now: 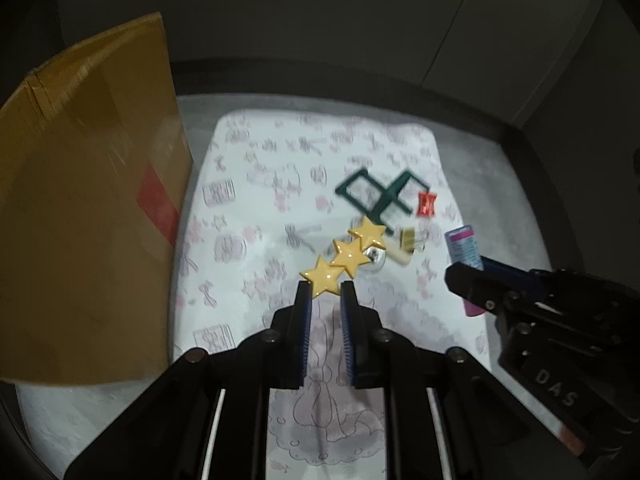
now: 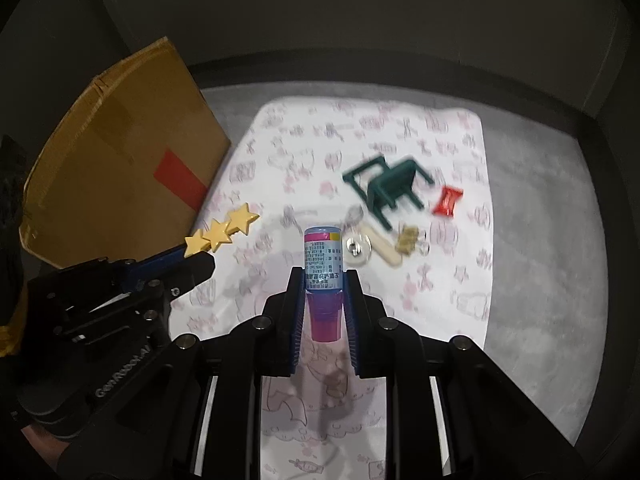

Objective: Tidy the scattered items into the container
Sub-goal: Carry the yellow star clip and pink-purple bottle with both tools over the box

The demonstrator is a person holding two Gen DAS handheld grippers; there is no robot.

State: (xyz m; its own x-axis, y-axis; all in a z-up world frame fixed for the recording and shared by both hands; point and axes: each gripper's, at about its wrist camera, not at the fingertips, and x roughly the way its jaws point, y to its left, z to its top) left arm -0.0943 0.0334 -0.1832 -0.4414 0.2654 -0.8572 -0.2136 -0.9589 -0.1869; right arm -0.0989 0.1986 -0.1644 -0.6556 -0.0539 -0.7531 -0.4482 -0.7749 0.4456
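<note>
A yellow star clip (image 1: 343, 258) is gripped at its near end by the left gripper (image 1: 325, 290), whose jaws are closed on it. A purple-capped tube (image 2: 322, 276) is clamped between the right gripper (image 2: 322, 280) jaws. The cardboard box (image 1: 86, 216) stands left of both.

Colours we see on the patterned cloth

We see yellow stars (image 1: 344, 258), a dark green toy chair (image 2: 390, 190), a red wrapper (image 2: 448, 201), a purple-capped blue tube (image 2: 322, 276), a brown box (image 1: 88, 208) with red patch, and pink-printed white cloth (image 1: 256, 208).
</note>
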